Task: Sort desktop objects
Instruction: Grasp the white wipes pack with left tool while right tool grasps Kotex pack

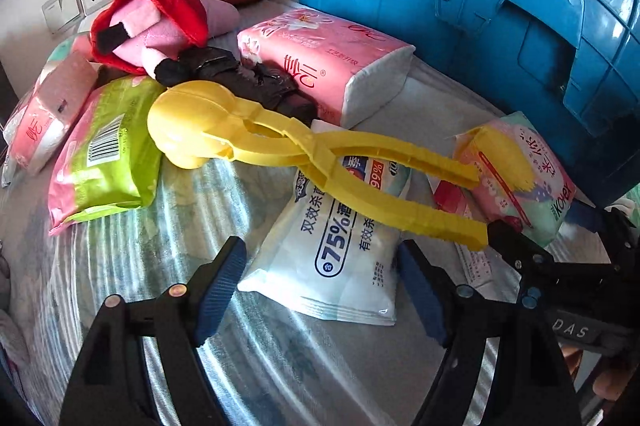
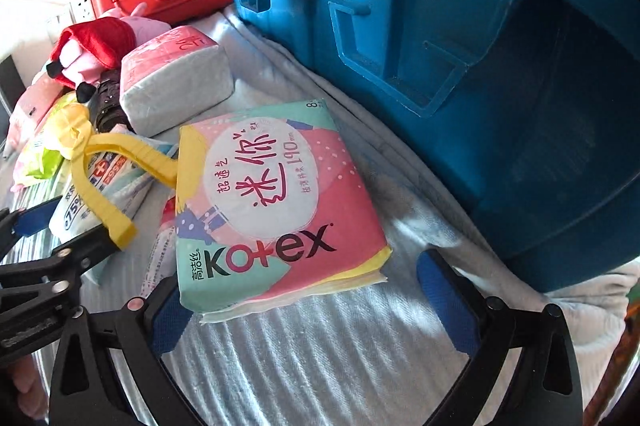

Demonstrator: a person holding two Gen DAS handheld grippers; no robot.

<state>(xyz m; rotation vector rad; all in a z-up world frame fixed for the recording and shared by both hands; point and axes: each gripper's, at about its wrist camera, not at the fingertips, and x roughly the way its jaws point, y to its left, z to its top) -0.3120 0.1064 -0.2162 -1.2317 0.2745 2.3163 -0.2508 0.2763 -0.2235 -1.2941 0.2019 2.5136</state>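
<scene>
My left claw [image 1: 320,282] stands wide open with nothing gripped; the white wipes pack [image 1: 340,246] lies between its blue pads [image 1: 220,290], flat on the striped cloth [image 1: 200,206] covering the tabletop, with the yellow tongs [image 1: 304,150] lying across its far end; I judge the pack soft, light and slick in its film, so I would pinch it across the near width, clear of the tongs, and expect it to sag; my right claw [image 2: 308,306] is also spread wide and empty, its left pad just at the near corner of the Kotex pack [image 2: 276,210], which lies flat beside the blue crate [image 2: 480,66]; that pack looks squashy and light, its wrapper glossy; I would take it across the near edge, squeezing gently so it does not slide out.
</scene>
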